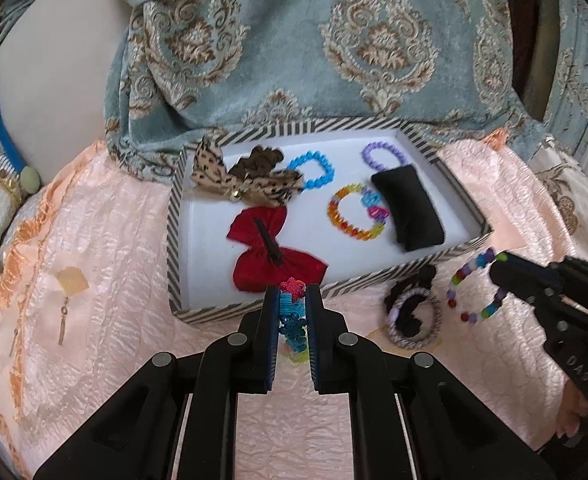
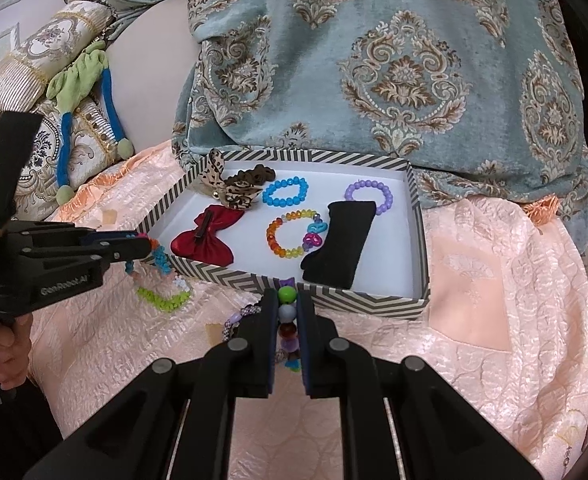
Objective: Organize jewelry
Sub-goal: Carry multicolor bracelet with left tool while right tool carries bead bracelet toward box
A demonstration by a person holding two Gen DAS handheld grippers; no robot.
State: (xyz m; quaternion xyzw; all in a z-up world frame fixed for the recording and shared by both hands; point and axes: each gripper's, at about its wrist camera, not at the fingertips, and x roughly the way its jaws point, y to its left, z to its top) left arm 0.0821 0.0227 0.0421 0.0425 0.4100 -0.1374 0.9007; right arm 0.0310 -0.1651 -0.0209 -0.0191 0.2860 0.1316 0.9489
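A striped box on the peach bedspread holds a red bow, a spotted bow, a blue bracelet, a purple bracelet, an amber bead bracelet and a black cushion. My left gripper is shut on a blue, pink and green bead bracelet at the box's front edge. My right gripper is shut on a multicoloured bead bracelet.
A black and a grey-purple hair tie lie in front of the box. Small gold earrings lie on the bedspread at left. A patterned blue blanket lies behind the box. A green and blue plush toy rests on pillows at left.
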